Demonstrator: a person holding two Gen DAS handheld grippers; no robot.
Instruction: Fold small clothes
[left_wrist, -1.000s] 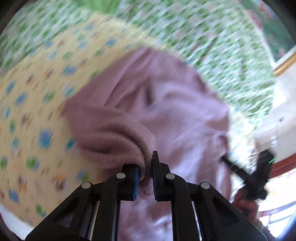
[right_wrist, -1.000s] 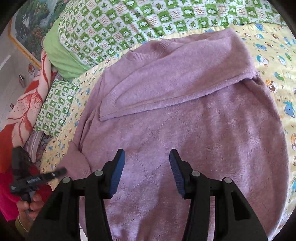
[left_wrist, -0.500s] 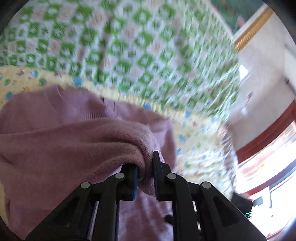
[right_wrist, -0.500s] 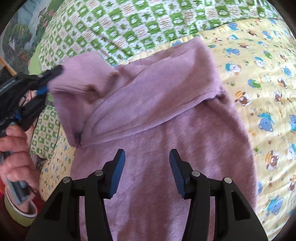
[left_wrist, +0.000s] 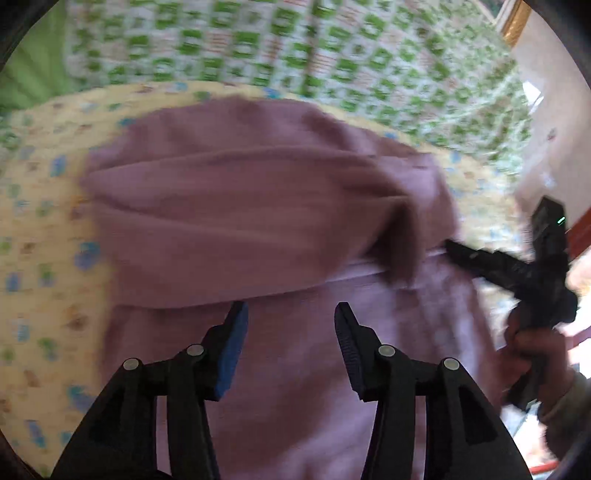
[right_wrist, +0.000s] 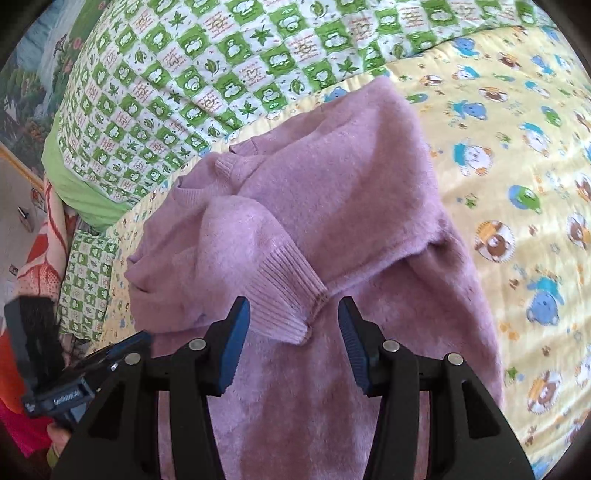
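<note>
Both sleeves lie crossed over the pink sweater (right_wrist: 332, 229), narrowing it on the yellow cartoon blanket (right_wrist: 517, 155), as the left gripper (left_wrist: 290, 314), jaws just opened, and right gripper (right_wrist: 293, 314) hover empty and apart.

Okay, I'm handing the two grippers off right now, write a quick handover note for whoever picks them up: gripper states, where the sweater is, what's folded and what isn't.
Left gripper: jaws have just been opening, nothing between them now; it hovers over the sweater body.
Right gripper: open, empty, just short of the ribbed cuff.
Purple sweater: lies on the yellow cartoon blanket, neckline toward the green checked quilt.
Done: both sleeves are folded in across the chest, the cuffed one on top.
Left: that top sleeve sits bunched, so smooth it, then probably fold the hem up toward the collar.
</note>
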